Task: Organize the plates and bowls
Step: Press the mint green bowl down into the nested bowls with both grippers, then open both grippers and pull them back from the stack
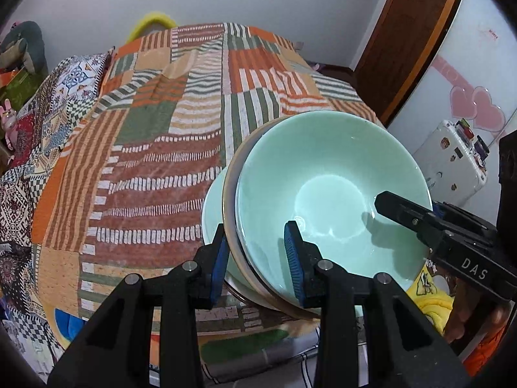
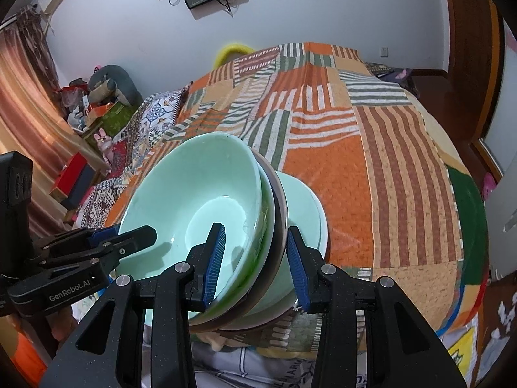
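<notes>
While both grippers meet at one stack of dishes, findings run as follows.

Bed: the quilt [image 1: 155, 148] of orange, green and brown striped patches covers it, and the stack sits at its near edge.

Stack: a large green bowl [image 1: 329, 190] lies on top, nested in a brown-rimmed bowl [image 1: 230, 194], with a pale green plate [image 1: 211, 207] underneath (a further green rim shows between the two bowls in the right wrist view). The top bowl is tilted.

Right gripper [image 2: 255, 265]: jaws straddle the stack's rim, one blue pad [image 2: 215, 258] inside the top bowl, the other outside the lower dishes; the outer pad shows a gap, so a firm clamp cannot be told.

Left gripper [image 1: 257, 258]: jaws straddle the opposite rim, one pad [image 1: 294, 255] inside the green bowl, the other against the outside; grip likewise cannot be told.
</notes>
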Demonstrator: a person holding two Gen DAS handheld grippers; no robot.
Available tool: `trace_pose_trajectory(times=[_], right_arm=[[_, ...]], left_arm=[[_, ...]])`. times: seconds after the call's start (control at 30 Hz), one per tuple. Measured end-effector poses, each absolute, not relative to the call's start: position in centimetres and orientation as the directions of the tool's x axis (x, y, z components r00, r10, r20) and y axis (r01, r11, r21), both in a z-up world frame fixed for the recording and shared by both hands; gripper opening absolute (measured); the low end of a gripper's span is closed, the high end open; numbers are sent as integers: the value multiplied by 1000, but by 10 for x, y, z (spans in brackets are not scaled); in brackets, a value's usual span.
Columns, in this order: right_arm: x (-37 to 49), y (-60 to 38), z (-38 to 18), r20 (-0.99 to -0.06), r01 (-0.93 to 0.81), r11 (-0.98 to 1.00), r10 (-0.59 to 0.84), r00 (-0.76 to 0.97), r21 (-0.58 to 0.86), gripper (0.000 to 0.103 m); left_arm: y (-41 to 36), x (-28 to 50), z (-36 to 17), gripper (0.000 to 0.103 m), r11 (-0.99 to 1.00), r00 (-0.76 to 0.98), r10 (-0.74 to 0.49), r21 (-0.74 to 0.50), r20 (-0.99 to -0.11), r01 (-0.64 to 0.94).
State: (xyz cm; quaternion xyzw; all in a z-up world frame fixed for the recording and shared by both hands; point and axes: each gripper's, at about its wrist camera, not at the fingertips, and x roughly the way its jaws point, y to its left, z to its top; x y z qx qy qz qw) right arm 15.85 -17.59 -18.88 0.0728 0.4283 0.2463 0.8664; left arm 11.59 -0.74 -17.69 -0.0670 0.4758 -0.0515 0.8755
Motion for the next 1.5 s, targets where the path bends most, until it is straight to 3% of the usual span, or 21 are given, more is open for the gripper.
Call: trace_pose_trajectory(times=[0.53,0.87,1.17,1.5], right_arm=[[169,-171,-200,-730,-345,869,487,480,353,35],[170,-166,-203,-720,-350,862,500,481,365,43],[167,-167,-196,-710,-370,861,501,495,349,45],[152,-174,-153,-627,-416,856,510,588,306,51]], left_arm=[[-1,129,-196,34,982,509,-168,-186,-844,17],[5,134,-202,34,979,501,-178,-206,-847,0],[7,129,-169,34,986,612,-128,-168,-781,-8],[-8,100,-120,34,993,722,-104,-115,-684,34]])
